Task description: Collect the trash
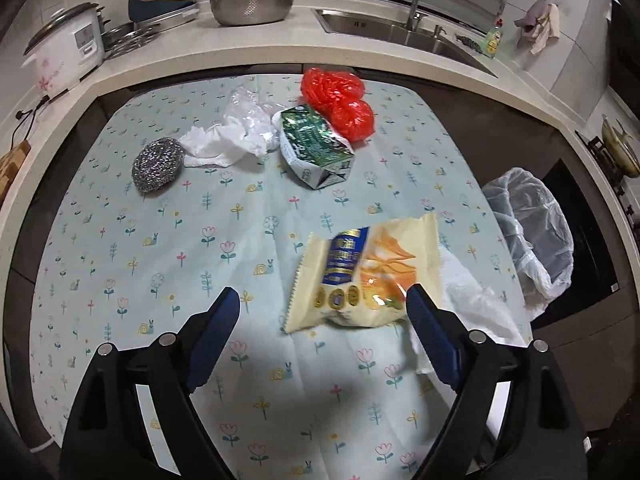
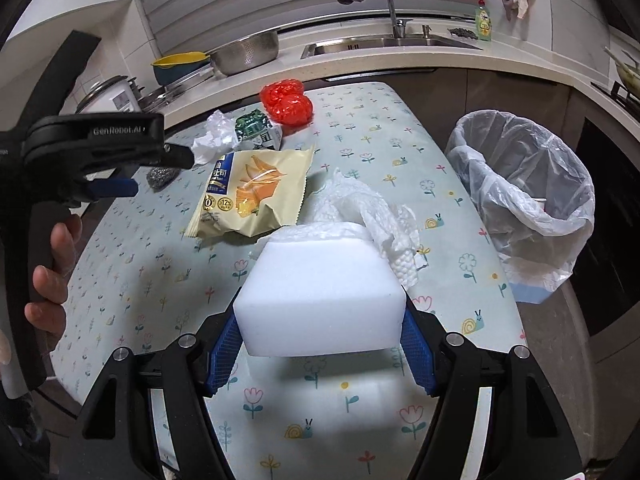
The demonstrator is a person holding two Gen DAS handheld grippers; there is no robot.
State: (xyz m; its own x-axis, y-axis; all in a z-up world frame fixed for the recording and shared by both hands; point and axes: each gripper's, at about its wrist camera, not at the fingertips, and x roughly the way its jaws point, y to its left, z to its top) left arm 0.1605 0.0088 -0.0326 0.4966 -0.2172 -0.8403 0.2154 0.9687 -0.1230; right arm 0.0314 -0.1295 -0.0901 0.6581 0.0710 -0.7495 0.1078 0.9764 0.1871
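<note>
My right gripper [image 2: 320, 320] is shut on a white foam sponge block [image 2: 320, 300] and holds it above the table's near end. My left gripper [image 1: 322, 300] is open and empty, just short of a yellow snack bag [image 1: 364, 276], which also shows in the right wrist view [image 2: 252, 192]. Crumpled white paper towel [image 2: 368, 212] lies beside the bag. Farther back lie a green milk carton [image 1: 316, 148], a red plastic bag [image 1: 340, 100], white crumpled plastic [image 1: 236, 128] and a steel scourer [image 1: 158, 164]. A bin lined with a clear bag [image 2: 524, 184] stands right of the table.
The table has a floral cloth [image 1: 160, 260]. Behind it a counter holds a rice cooker [image 1: 64, 56], a steel colander [image 1: 252, 2], a yellow-and-blue bowl [image 1: 164, 0] and a sink [image 1: 400, 28] with a tap. A stove [image 1: 616, 148] is at the right.
</note>
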